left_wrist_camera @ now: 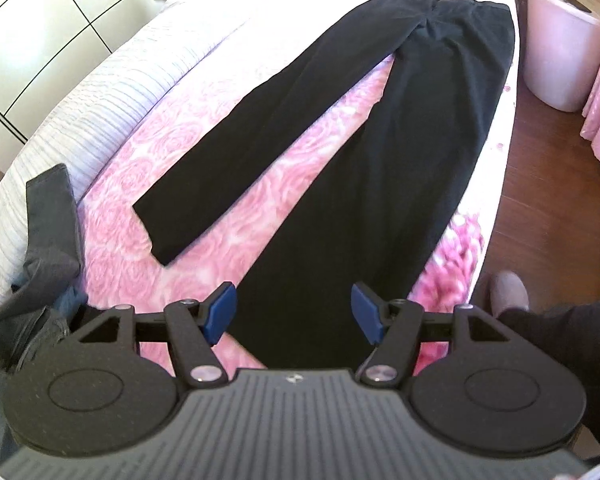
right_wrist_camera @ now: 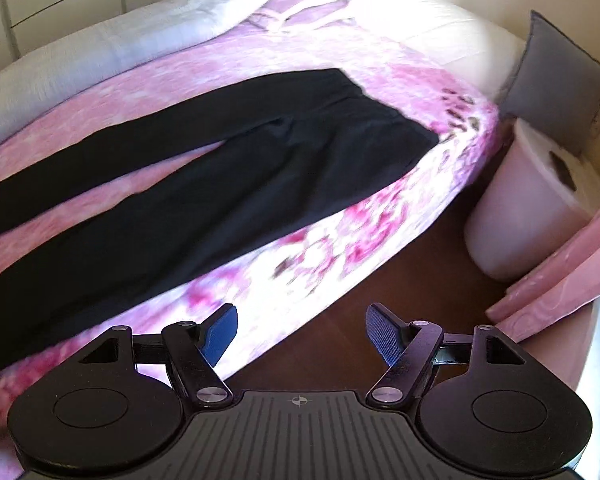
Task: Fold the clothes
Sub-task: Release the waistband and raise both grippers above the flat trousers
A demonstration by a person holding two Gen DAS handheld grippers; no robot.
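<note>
The lower hem of the near leg of the black fabric trousers [left_wrist_camera: 340,184] is hidden behind the left gripper's body in the left wrist view and runs off the left edge in the right wrist view [right_wrist_camera: 204,184]. The heap of grey garments [left_wrist_camera: 44,248] at left is partly cut off. Bedding detail in the right view is blurred.

The trousers lie flat, legs apart, on the pink rose-patterned bed cover [left_wrist_camera: 204,152], waistband at the far end near the bed's edge.

The left gripper [left_wrist_camera: 294,310] hovers over the near leg, jaws wide apart, holding nothing. The right gripper [right_wrist_camera: 302,334] hangs past the bed's edge over the brown wooden floor [right_wrist_camera: 400,264], jaws spread, empty. A white plastic bin [right_wrist_camera: 512,216] stands on the floor beside the bed.
</note>
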